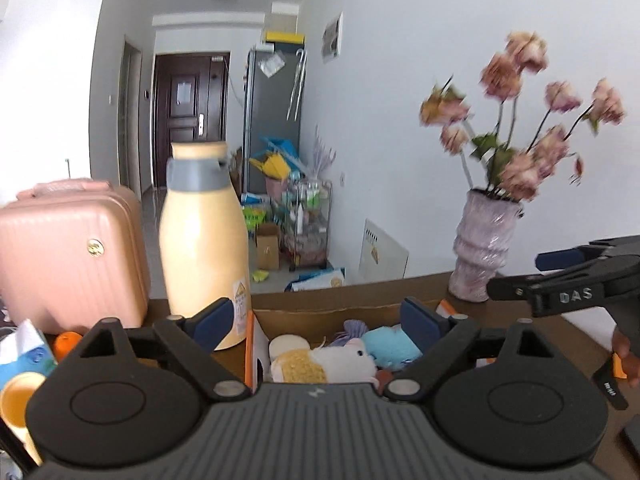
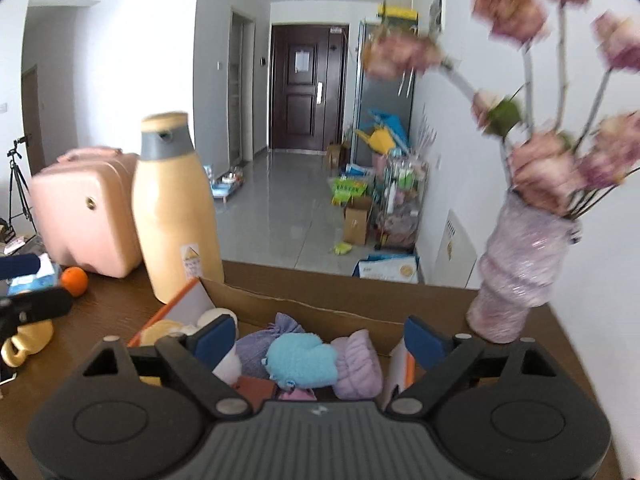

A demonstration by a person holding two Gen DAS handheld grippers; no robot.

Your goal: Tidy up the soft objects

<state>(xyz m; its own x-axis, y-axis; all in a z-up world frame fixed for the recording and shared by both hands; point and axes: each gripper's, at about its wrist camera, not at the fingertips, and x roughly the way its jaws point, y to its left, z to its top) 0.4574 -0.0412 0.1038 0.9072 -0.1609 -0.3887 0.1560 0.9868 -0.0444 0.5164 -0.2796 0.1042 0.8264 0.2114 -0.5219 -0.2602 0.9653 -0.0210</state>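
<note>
A cardboard box [image 1: 320, 312] stands on the brown table and holds soft toys. In the left wrist view I see a white and yellow plush [image 1: 320, 362], a blue plush [image 1: 390, 346] and a purple one [image 1: 354, 330]. In the right wrist view the box [image 2: 304, 306] holds a blue plush [image 2: 302, 362], a lilac plush [image 2: 356, 364] and a purple pouch [image 2: 276, 332]. My left gripper [image 1: 320, 322] is open and empty above the box. My right gripper [image 2: 316, 338] is open and empty above the box; it also shows in the left wrist view [image 1: 560, 280].
A tall cream bottle [image 1: 204, 248] and a pink case [image 1: 72, 256] stand left of the box. A lilac vase [image 2: 520, 272] with pink flowers stands at the right by the wall. An orange [image 2: 74, 280], a tissue pack [image 1: 24, 352] and a yellow cup [image 1: 18, 400] lie at left.
</note>
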